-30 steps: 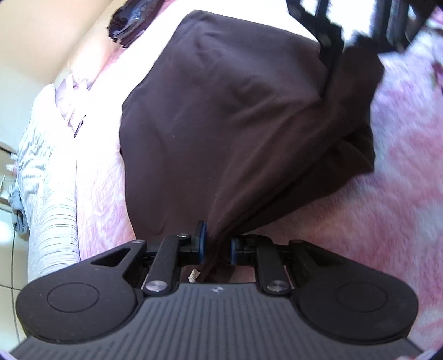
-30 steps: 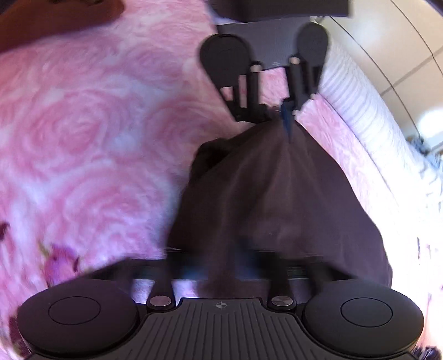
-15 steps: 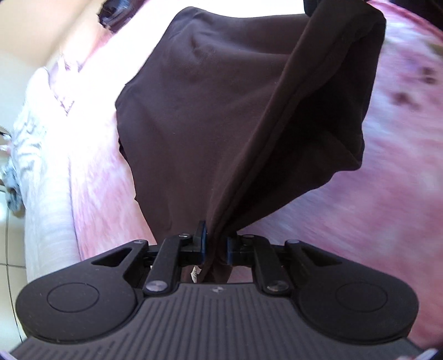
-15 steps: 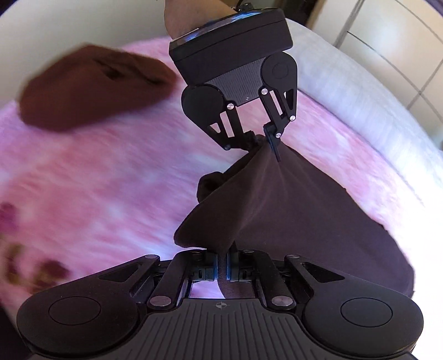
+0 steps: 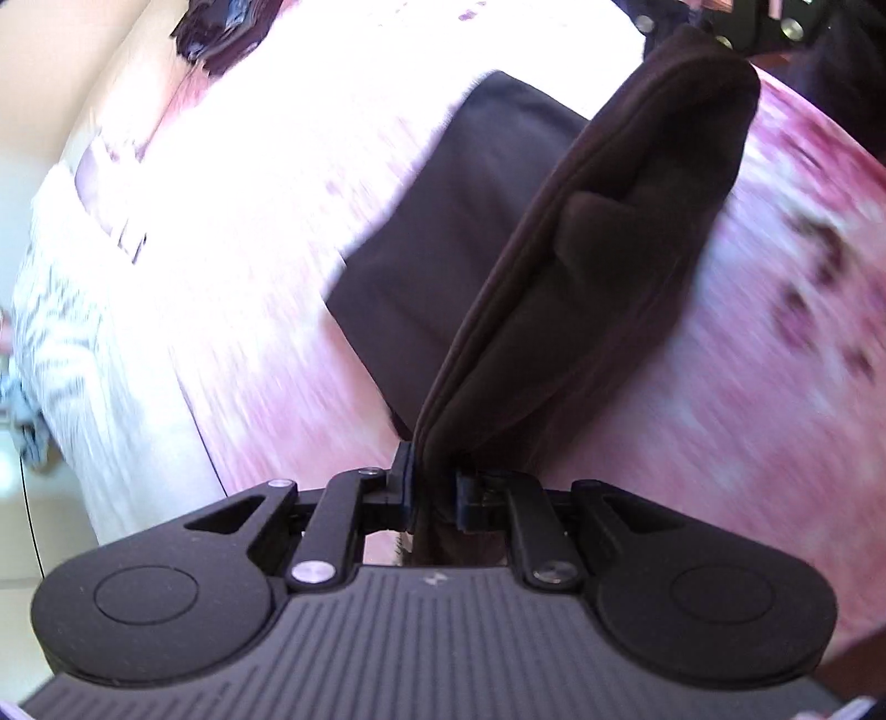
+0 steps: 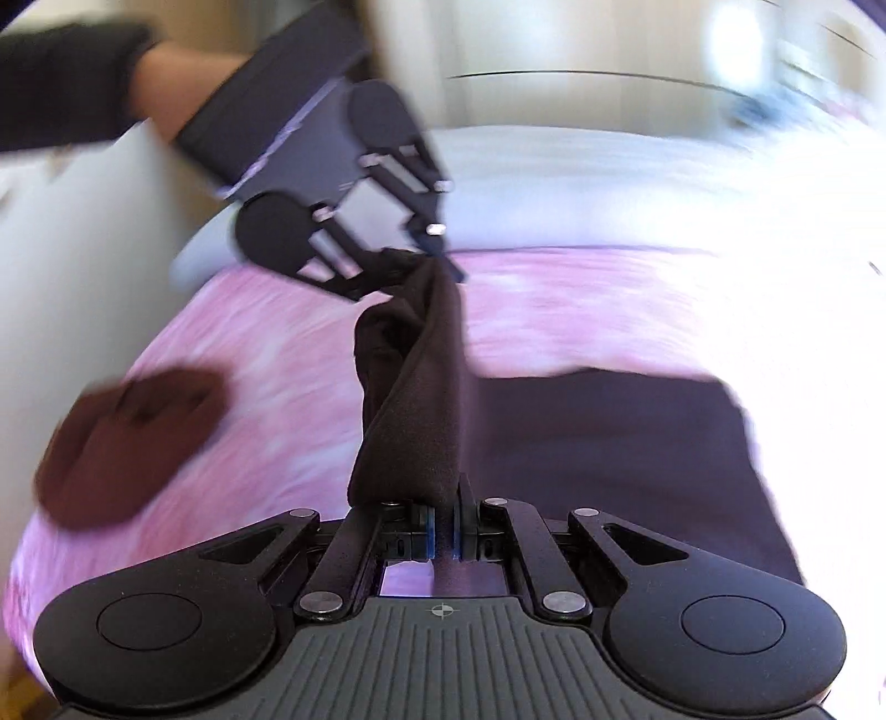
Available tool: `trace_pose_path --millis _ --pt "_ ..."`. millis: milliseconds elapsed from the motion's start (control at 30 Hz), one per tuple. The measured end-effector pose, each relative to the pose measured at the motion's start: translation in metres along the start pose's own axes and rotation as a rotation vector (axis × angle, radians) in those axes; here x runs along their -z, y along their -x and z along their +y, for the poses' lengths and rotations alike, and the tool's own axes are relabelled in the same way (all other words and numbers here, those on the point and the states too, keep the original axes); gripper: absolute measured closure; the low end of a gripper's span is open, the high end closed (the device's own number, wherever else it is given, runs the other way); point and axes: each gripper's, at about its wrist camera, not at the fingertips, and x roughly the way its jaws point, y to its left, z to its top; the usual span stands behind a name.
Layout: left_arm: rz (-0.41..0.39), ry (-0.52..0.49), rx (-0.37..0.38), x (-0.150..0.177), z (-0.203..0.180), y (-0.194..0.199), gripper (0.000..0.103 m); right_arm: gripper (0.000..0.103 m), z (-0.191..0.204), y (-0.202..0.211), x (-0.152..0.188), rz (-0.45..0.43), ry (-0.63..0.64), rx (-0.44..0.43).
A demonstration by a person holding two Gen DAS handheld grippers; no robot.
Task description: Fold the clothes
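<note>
A dark brown garment (image 5: 598,277) is stretched between both grippers above a pink rose-patterned bed. My left gripper (image 5: 434,482) is shut on one end of its folded edge. My right gripper (image 6: 442,520) is shut on the other end. The raised edge forms a taut ridge, and the rest of the garment (image 6: 609,443) lies flat on the bed to the right. In the right wrist view the left gripper (image 6: 432,260) shows ahead, clamped on the cloth. In the left wrist view the right gripper (image 5: 720,33) shows at the top edge.
The pink bedspread (image 6: 554,310) covers the bed. A folded brown garment (image 6: 127,443) lies at the left. A dark pile of clothes (image 5: 221,27) sits at the far corner. A white striped sheet (image 5: 66,332) hangs on the bed's side.
Both grippers have lifted the held edge and carried it sideways over the bed. The garment has gone from spread wide to doubled, with less of it lying flat.
</note>
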Motion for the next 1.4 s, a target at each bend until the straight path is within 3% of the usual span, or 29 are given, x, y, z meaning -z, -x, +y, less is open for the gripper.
trace_pose_path --millis 133,267,333,433,500,667,833,900,933,1000,1100,1267,1400 --pt "-0.035 -0.009 0.051 -0.075 0.042 -0.059 0.089 0.099 -0.082 -0.004 0.022 0.01 -0.234 0.045" --pt "-0.025 0.007 0.149 -0.125 0.045 -0.157 0.086 0.099 -0.164 -0.026 0.048 0.048 -0.453 0.061" --pt "-0.002 0.03 0.2 -0.129 0.038 -0.19 0.084 0.099 -0.199 -0.047 0.067 0.09 -0.574 0.036" --pt "0.0 0.085 0.24 -0.111 0.031 -0.202 0.083 0.097 -0.238 -0.066 0.086 0.139 -0.766 -0.013" --pt "-0.008 0.139 0.25 -0.106 0.044 -0.194 0.077 0.084 -0.246 -0.067 0.089 0.146 -0.84 -0.021" --pt "-0.027 0.341 0.264 -0.082 0.072 -0.163 0.069 0.068 -0.25 -0.05 0.085 0.118 -0.856 -0.028" --pt "-0.013 0.621 0.294 -0.055 0.086 -0.171 0.069 0.067 -0.249 -0.054 0.079 0.085 -0.837 -0.021" --pt "-0.009 0.725 0.297 -0.048 0.091 -0.185 0.069 0.072 -0.25 -0.058 0.074 0.089 -0.809 0.017" --pt "-0.01 0.774 0.297 -0.046 0.094 -0.193 0.069 0.089 -0.252 -0.06 0.072 0.093 -0.796 0.043" --pt "0.0 0.857 0.306 -0.044 0.098 -0.209 0.069 0.094 -0.259 -0.062 0.077 0.108 -0.797 0.095" --pt "0.004 0.889 0.315 -0.047 0.1 -0.229 0.064 0.094 -0.263 -0.062 0.083 0.13 -0.788 0.114" --pt "-0.01 0.863 0.283 -0.036 0.109 -0.203 0.065 0.093 -0.256 -0.059 0.075 0.152 -0.742 0.12" --pt "-0.024 0.936 0.281 -0.022 0.124 -0.204 0.066 0.093 -0.25 -0.065 0.069 0.154 -0.71 0.127"
